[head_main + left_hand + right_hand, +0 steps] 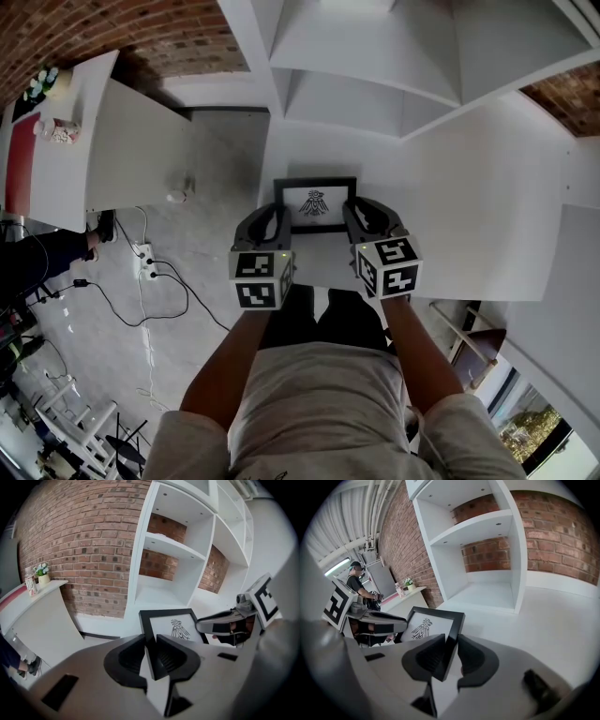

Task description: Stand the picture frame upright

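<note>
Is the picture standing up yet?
Not yet. Done: the left gripper and right gripper each have jaws closed on one side edge of the picture frame. In hand: they hold it tilted over the white shelf. Left: tip it upright, set it down and let go.

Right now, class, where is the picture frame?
The picture frame is centre of the head view, just before the white shelves, held between the left gripper on its left edge and the right gripper on its right edge.
</note>
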`<act>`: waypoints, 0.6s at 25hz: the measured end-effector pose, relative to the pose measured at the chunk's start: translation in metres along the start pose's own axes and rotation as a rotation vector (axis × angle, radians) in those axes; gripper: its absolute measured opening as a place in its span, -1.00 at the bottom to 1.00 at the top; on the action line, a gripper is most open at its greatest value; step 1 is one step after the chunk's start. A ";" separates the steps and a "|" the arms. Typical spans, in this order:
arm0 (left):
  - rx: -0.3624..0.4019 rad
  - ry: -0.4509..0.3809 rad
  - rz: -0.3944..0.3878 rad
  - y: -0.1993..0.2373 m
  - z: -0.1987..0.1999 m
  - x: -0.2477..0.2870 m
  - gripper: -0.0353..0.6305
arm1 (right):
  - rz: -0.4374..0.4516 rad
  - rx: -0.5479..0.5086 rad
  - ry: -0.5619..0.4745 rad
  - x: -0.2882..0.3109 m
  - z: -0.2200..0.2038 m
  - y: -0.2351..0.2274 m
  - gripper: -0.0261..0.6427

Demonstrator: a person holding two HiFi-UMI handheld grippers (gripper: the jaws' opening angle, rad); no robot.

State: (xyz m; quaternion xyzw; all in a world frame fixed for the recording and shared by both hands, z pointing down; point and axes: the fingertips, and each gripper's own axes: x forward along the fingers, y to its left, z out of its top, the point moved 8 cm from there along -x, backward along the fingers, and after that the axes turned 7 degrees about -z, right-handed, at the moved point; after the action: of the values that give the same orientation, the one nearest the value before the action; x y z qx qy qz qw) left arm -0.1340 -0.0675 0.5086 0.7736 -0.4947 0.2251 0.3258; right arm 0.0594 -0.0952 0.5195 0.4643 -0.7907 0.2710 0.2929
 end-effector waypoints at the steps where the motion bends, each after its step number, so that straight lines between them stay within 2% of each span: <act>1: 0.009 -0.009 0.001 0.002 0.005 0.001 -0.63 | -0.004 -0.004 -0.011 0.002 0.006 0.000 -0.63; 8: 0.073 -0.068 0.007 0.024 0.045 0.007 -0.63 | -0.035 -0.042 -0.090 0.017 0.048 0.003 -0.63; 15: 0.117 -0.147 0.020 0.039 0.066 0.019 -0.63 | -0.120 -0.104 -0.189 0.031 0.072 0.006 -0.63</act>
State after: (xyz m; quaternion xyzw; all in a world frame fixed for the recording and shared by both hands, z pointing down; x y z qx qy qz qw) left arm -0.1602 -0.1389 0.4877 0.8008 -0.5110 0.1994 0.2404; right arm 0.0272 -0.1606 0.4917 0.5183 -0.7986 0.1669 0.2565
